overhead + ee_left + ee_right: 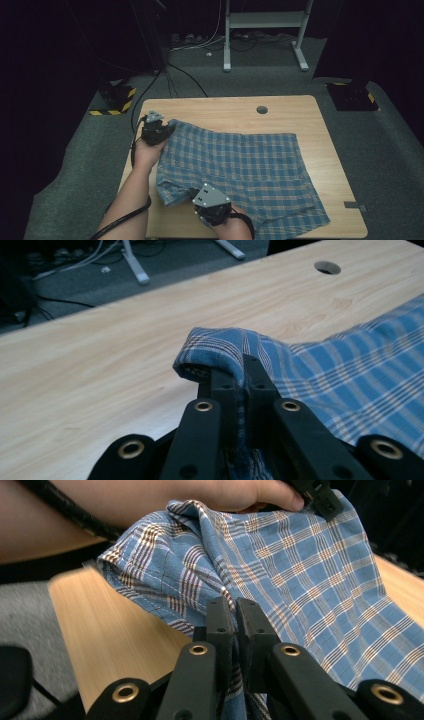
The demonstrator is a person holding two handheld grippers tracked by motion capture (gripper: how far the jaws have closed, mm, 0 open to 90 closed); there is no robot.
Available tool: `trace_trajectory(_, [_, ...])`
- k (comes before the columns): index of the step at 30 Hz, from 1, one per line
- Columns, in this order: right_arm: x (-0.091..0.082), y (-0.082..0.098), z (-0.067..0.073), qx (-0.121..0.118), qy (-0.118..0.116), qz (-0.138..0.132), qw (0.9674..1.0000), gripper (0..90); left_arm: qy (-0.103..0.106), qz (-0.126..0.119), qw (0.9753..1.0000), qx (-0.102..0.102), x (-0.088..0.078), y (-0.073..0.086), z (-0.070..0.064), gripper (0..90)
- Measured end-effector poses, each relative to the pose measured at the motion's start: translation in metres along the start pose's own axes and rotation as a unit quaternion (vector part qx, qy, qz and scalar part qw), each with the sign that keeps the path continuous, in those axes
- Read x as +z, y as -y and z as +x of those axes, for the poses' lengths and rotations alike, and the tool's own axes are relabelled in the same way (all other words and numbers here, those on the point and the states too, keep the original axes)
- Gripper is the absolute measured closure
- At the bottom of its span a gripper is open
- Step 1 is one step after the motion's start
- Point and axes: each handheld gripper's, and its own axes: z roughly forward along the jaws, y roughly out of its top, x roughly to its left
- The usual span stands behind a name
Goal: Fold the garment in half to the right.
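Shorts of blue plaid lie spread across the wooden table in the high view, the left gripper at their far left corner and the right gripper at the near edge. Left gripper view: the jaws are pinched tight on a raised fold of the fabric. Right gripper view: the jaws clamp a bunched hem, with the left hand beyond.
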Motion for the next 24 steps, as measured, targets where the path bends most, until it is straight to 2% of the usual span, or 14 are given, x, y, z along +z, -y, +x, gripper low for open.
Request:
trace_trajectory(6, [0.002,-0.028,0.01,-0.012,-0.009,-0.03,0.9994,84.7,-0.001,-0.035,0.9994,-0.005,-0.035,-0.025,0.011,86.4])
trace_trajectory(10, [-0.002,-0.032,0.005,-0.011,0.0,-0.04,0.9991,84.7,0.009,-0.059,0.9979,-0.026,-0.041,-0.039,0.004,86.4])
trace_trajectory(13, [-0.009,-0.03,-0.001,-0.011,0.018,-0.046,0.9987,84.7,0.012,-0.068,0.9968,-0.04,-0.035,-0.048,-0.006,86.4])
trace_trajectory(17, [-0.021,-0.02,-0.009,-0.018,0.043,-0.048,0.9977,84.7,0.02,-0.071,0.9947,-0.072,-0.022,-0.059,-0.022,86.4])
trace_trajectory(20, [-0.03,-0.009,-0.016,-0.016,0.06,-0.05,0.9968,84.7,0.016,-0.065,0.9952,-0.071,-0.008,-0.068,-0.039,86.3])
trace_trajectory(24, [-0.041,0.009,-0.026,-0.013,0.085,-0.042,0.9954,84.7,0.014,-0.06,0.9956,-0.07,0.012,-0.072,-0.061,86.2])
